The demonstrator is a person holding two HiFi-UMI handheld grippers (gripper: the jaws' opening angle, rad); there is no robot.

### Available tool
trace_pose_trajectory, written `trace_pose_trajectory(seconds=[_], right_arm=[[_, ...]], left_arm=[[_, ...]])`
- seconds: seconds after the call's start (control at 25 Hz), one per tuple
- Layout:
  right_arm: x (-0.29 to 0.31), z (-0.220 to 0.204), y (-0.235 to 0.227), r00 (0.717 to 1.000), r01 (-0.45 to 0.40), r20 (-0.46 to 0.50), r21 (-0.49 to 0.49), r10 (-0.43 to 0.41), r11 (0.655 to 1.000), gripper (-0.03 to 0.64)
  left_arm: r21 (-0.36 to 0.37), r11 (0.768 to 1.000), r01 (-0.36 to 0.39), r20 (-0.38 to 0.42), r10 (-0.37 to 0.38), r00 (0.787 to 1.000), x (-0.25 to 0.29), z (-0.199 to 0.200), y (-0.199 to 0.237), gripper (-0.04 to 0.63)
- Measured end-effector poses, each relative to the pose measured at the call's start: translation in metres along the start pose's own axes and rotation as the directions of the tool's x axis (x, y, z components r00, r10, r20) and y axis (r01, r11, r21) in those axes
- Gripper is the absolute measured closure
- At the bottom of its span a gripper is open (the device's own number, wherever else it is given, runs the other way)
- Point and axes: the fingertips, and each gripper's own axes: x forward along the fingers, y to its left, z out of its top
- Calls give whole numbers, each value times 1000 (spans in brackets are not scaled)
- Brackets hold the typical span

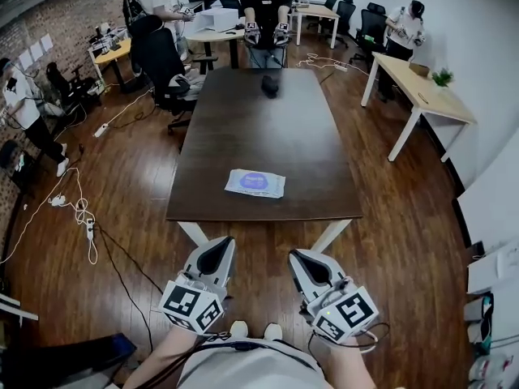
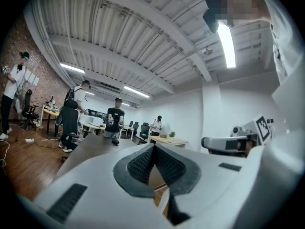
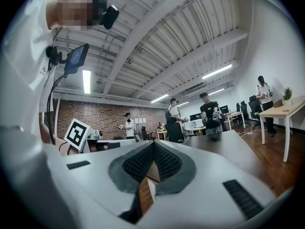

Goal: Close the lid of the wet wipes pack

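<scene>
In the head view the pack (image 1: 255, 183) lies flat near the tabletop's (image 1: 259, 128) front edge, well apart from the left gripper (image 1: 220, 245) and right gripper (image 1: 302, 258), its print unreadable. Left gripper view: fingers together, empty. Right gripper view: the same; an off-centre push could slide the light pack rather than snap its lid.

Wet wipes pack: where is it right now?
Head view: the pack lies flat on the dark table, about mid-width, close to the table's near edge.
</scene>
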Motion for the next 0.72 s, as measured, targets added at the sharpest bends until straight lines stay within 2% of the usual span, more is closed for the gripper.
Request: trace_pose_trajectory(seconds=[0.4, 0.72], right_arm=[[-3, -3, 3, 999, 33, -3, -6, -33, 999, 609], [-4, -5, 5, 999, 43, -13, -22, -43, 999, 610]], left_arm=[[-3, 1000, 21, -14, -21, 1000, -6, -3, 4, 594], [-1, 999, 40, 4, -40, 999, -8, -6, 7, 594]])
